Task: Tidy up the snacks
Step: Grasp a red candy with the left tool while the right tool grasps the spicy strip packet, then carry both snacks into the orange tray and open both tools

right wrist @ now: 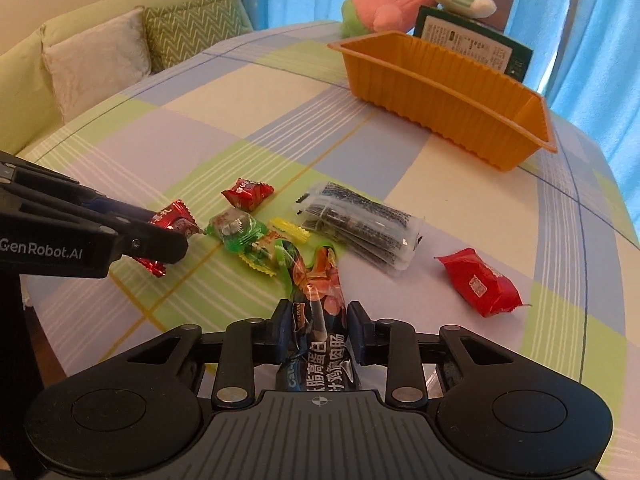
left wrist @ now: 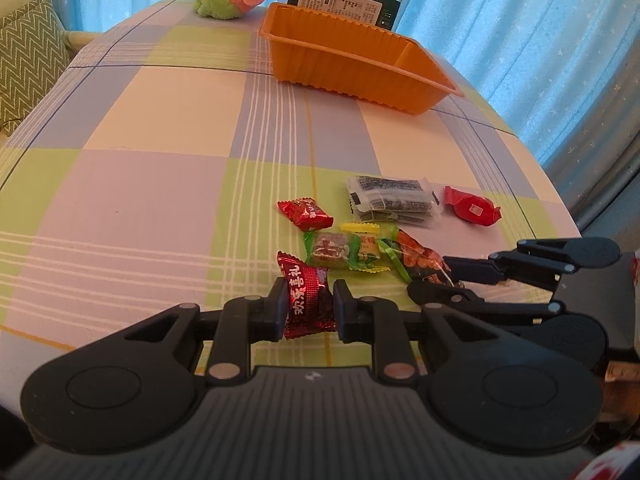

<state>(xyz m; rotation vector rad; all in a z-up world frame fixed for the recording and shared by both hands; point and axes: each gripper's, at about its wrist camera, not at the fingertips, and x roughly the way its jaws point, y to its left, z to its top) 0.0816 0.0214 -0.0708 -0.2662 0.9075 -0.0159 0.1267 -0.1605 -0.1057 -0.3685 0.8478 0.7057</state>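
Left claw (left wrist: 310,312) clenched on red candy (left wrist: 307,300), right claw (right wrist: 318,330) on sausage pack (right wrist: 318,320); risk of slippery wrappers sliding out before tray (right wrist: 440,96).

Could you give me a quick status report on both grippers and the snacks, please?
Left hand-held gripper shut on red candy. Right hand-held gripper shut on sausage pack. Orange tray empty, path clear. Other snacks loose on table.

A checked tablecloth (right wrist: 200,128) carries scattered wrapped snacks (right wrist: 356,224), an orange tray (right wrist: 440,92) (farther back).
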